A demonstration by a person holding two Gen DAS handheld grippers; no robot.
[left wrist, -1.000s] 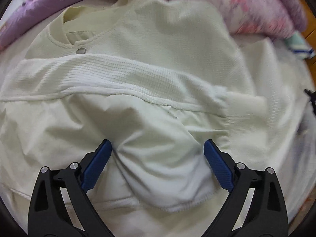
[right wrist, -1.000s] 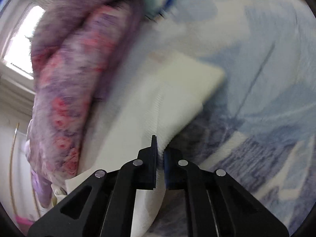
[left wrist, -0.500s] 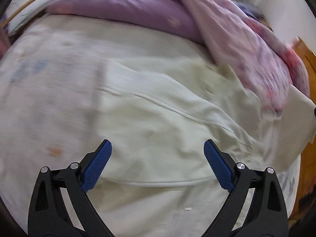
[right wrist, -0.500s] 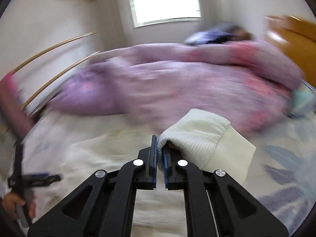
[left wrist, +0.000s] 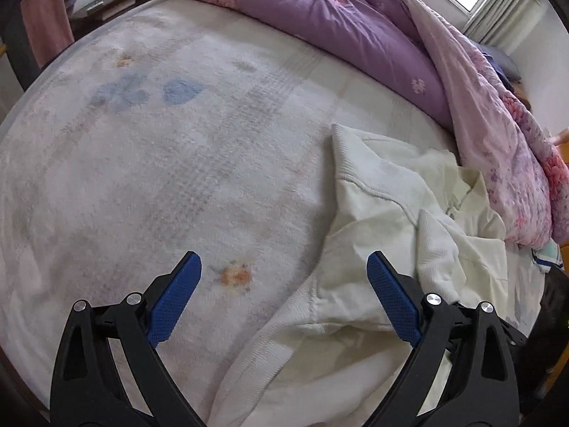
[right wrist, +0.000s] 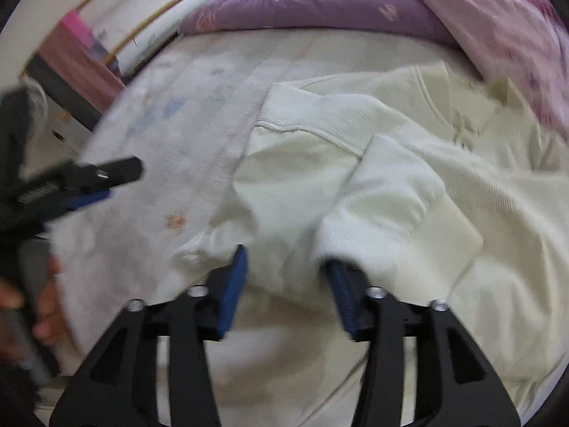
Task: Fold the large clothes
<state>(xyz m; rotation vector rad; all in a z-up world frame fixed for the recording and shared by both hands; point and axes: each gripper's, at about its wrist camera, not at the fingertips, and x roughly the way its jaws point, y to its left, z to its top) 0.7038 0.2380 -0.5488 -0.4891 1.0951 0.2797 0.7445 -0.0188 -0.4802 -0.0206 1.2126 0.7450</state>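
A cream-white jacket (left wrist: 391, 220) lies rumpled on the bed, right of centre in the left wrist view, with a sleeve laid across its body. It fills the middle and right of the right wrist view (right wrist: 409, 163). My left gripper (left wrist: 284, 295) is open and empty above the bedsheet, just left of the jacket's hem. It also shows at the left of the right wrist view (right wrist: 103, 181). My right gripper (right wrist: 286, 284) is open just above the jacket, with the sleeve cuff (right wrist: 387, 220) lying loose by its right finger.
The bed is covered by a pale patterned sheet (left wrist: 160, 160). A purple and pink quilt (left wrist: 409, 46) is bunched along the far side. A gold rail and a pink cloth (right wrist: 81, 57) stand beyond the bed's left edge.
My right gripper carried the sleeve cuff over the jacket, then opened and let it go. My left gripper swung left, off the jacket, over the bare sheet.
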